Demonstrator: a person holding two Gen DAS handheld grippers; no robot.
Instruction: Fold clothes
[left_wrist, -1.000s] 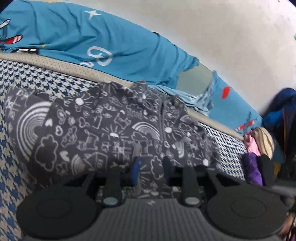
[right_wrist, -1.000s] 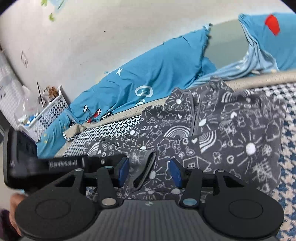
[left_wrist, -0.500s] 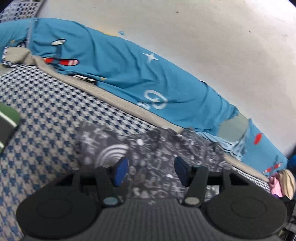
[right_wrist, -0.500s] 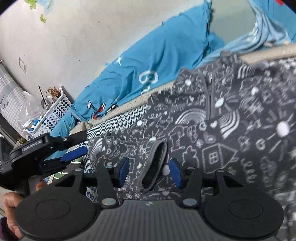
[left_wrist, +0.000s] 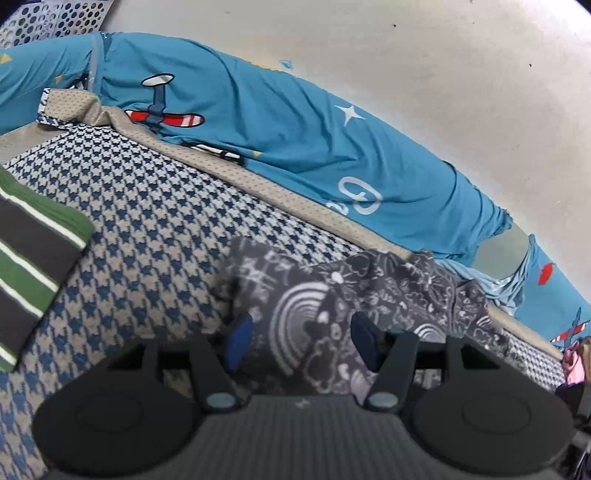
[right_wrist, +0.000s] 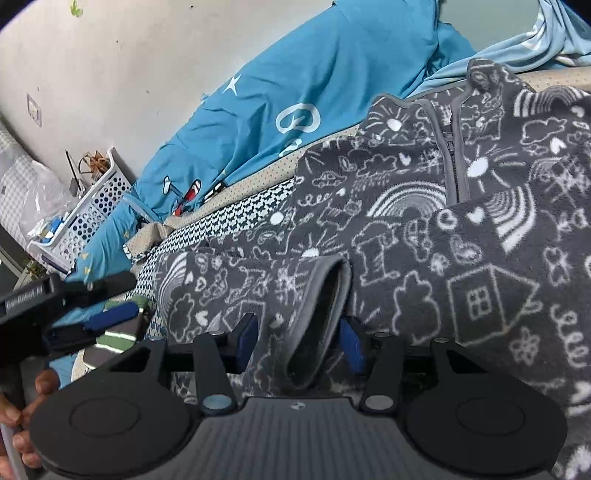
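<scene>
Blue pads framed our left gripper (left_wrist: 301, 341), whose jaws had just been opening and stood parted over a folded edge of the grey doodle-print fleece jacket (left_wrist: 354, 302), the pads clear of the cloth. Our right gripper (right_wrist: 299, 341) stood about half open with the jacket's grey-trimmed sleeve cuff (right_wrist: 321, 314) between its pads; we could not tell whether they pressed on it. The jacket (right_wrist: 461, 229) lay spread on the houndstooth bed cover (left_wrist: 155, 229), zip (right_wrist: 452, 158) up the front and one sleeve folded across the body. To the left of the jacket, bare cover ran on to a folded green-and-grey striped garment (left_wrist: 29, 269), well apart from it. Behind, the jacket's collar reached a beige border (left_wrist: 280, 192), and a teal quilt with aeroplanes (left_wrist: 280, 118) was heaped against the wall. In the right wrist view the left gripper (right_wrist: 107, 317) hung beside the jacket's left edge, a hand (right_wrist: 26, 417) on its handle, with a white perforated basket (right_wrist: 88, 218) beyond.
</scene>
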